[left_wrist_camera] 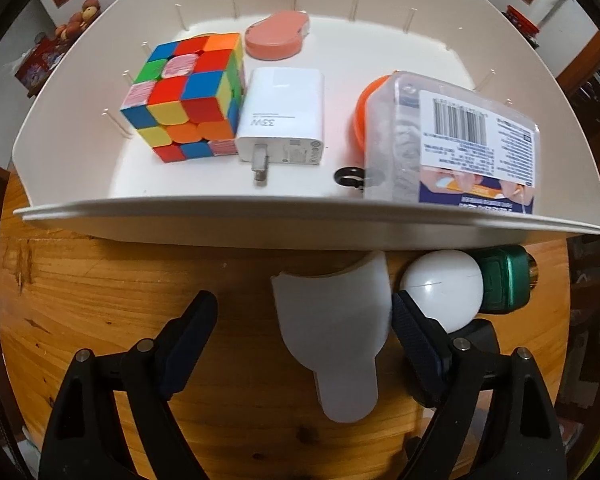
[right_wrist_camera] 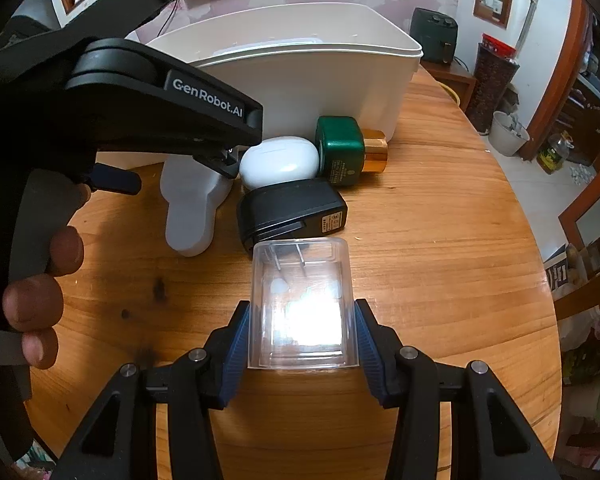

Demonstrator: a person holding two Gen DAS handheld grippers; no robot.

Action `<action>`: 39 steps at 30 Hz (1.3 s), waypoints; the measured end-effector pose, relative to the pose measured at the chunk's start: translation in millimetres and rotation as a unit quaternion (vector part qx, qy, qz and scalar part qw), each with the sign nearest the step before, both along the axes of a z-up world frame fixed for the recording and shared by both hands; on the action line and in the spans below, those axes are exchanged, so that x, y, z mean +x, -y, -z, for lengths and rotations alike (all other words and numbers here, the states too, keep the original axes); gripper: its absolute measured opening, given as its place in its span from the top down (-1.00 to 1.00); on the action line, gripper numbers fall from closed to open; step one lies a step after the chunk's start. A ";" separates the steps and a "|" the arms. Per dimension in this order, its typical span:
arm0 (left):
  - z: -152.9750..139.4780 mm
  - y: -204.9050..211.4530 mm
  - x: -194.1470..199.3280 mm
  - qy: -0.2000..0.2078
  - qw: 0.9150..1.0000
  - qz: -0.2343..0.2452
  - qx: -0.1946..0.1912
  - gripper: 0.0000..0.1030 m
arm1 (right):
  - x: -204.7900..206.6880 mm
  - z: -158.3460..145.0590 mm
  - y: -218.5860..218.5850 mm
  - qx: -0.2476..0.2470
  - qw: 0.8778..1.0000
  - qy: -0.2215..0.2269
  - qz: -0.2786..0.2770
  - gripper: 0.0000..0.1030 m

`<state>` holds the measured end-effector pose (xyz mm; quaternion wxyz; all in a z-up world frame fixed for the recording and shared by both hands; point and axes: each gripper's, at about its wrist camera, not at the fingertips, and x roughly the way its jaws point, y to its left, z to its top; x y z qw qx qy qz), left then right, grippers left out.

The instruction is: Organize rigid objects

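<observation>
**Grippers low over the round table, one holding a clear box**

Right gripper point(right_wrist_camera: 302, 334) sits low above the wooden table point(right_wrist_camera: 440, 240), level and pointing toward the white bin point(right_wrist_camera: 320, 92) at the far edge. Its blue-padded jaws press both sides of a clear plastic box point(right_wrist_camera: 302, 304), which lies on the wood with its open-looking end facing away.

The left gripper point(left_wrist_camera: 304, 320) comes in from the left, gripped by the person's hand point(right_wrist_camera: 40, 280), and points at the bin's near wall. Its jaws stand wide. A white scoop-shaped piece point(left_wrist_camera: 336, 328) lies between them on the table; the right finger is close against its edge, the left finger well clear of it.

Just beyond the clear box lies a black charger point(right_wrist_camera: 292, 210). Behind that, against the bin's wall, rest a white oval case point(left_wrist_camera: 444, 292) and a green bottle with a gold cap point(right_wrist_camera: 344, 150), side by side and touching or nearly so.

Inside the bin, the left wrist view shows a colour cube point(left_wrist_camera: 188, 100) at the left, a white 33W plug adapter point(left_wrist_camera: 282, 118) touching it, a salmon-pink oval case point(left_wrist_camera: 278, 34) toward the far wall, and a clear labelled box point(left_wrist_camera: 452, 140) at the right with an orange thing point(left_wrist_camera: 364, 108) behind it. A small black ring point(left_wrist_camera: 350, 176) lies by the near wall.
</observation>
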<state>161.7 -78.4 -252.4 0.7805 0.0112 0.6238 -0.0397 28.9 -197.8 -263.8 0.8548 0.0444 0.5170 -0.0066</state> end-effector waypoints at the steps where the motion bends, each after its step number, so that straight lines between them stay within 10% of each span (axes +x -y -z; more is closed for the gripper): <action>1: 0.5 -0.7 0.6 -0.001 1.000 -0.001 -0.001 -0.61 | 0.5 0.6 0.9 0.000 1.000 0.000 -0.001 0.03; 5: 3.6 -3.3 3.5 -0.001 1.000 -0.003 0.009 -0.27 | 2.0 0.7 2.1 0.000 1.000 -0.001 -0.004 0.03; 17: -4.0 -14.2 -19.6 -0.004 0.998 0.059 0.029 -0.26 | 8.4 -2.5 7.0 0.012 1.000 -0.019 -0.003 0.04; 39: -122.4 -55.7 -56.6 0.086 0.989 0.120 -0.014 -0.26 | -13.9 -101.0 -28.7 0.001 0.995 0.097 -0.017 0.04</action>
